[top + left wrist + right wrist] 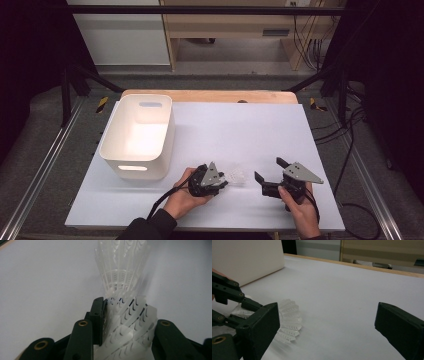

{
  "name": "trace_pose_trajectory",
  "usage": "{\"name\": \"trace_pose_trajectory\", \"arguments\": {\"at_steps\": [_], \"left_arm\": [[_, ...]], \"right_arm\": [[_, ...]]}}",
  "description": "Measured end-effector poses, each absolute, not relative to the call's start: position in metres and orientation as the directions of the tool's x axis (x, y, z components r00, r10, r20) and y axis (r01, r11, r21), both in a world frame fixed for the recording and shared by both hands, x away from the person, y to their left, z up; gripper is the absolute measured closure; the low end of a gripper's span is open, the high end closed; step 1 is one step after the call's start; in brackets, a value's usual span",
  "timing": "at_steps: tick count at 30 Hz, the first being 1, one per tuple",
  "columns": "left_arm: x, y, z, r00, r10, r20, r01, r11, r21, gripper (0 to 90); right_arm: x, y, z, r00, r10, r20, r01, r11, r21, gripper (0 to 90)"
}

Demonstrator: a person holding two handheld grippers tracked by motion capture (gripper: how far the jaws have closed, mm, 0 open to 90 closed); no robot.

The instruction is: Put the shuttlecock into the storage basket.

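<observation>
The shuttlecock (pixel 130 322) is a translucent white plastic one w/ a ribbed, slotted skirt; judged very light, springy and thin-walled, so it will likely flex or crease under a hard squeeze and could slip on the smooth plastic. In the left gripper view a second shuttlecock (pixel 121 265) appears nested nose-first into the first, in the upper centre of the frame, though whether it is seated or just lying against it can't be told. Best hold is probably low on the skirt near the stiffer cork end; the cork itself isn't visible here.

Rel. to the jaws: the skirt sits between the left gripper (pixel 125 322) jaws at lower centre of that view, left jaw pressed flat against the skirt, right jaw partly behind it, so the left jaws are closed on the shuttlecock's skirt. In the high view it lies at lower centre, on the white surface (pixel 250 130), just right of the left gripper (pixel 222 184).

The right gripper (pixel 267 172) sits lower right in the high view, near but apart from the shuttlecock; its jaws stand wide open w/ nothing between them, as its own view shows.

The white bin (pixel 137 135) is at centre left, beside the left hand (pixel 182 200).
</observation>
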State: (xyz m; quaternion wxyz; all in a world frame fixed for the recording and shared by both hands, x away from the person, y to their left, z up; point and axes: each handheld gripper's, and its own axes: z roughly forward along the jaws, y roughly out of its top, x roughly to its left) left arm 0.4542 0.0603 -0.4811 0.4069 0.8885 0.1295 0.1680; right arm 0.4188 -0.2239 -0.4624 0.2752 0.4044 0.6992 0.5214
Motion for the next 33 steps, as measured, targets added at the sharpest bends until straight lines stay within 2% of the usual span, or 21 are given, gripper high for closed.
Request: {"name": "trace_pose_trajectory", "arguments": {"at_steps": [12,18,23,33], "left_arm": [[0.458,0.050,-0.480,0.914,0.355,0.195,0.105,-0.672,0.733,64.3],[0.460,0.047,-0.483,0.912,0.369,0.179,0.128,-0.671,0.730,56.6],[0.459,0.047,-0.483,0.914,0.348,0.206,0.097,-0.684,0.723,64.1],[0.459,0.055,-0.472,0.902,0.399,0.166,0.130,-0.616,0.777,64.7]], "right_arm": [[0.419,-0.222,-0.463,-0.525,0.850,0.035,0.281,0.134,0.950,5.8],[0.419,-0.223,-0.463,-0.529,0.848,0.035,0.279,0.134,0.951,5.8],[0.419,-0.224,-0.462,-0.521,0.853,0.037,0.279,0.129,0.951,5.8],[0.418,-0.229,-0.459,-0.507,0.861,0.038,0.263,0.113,0.958,5.8]]}}
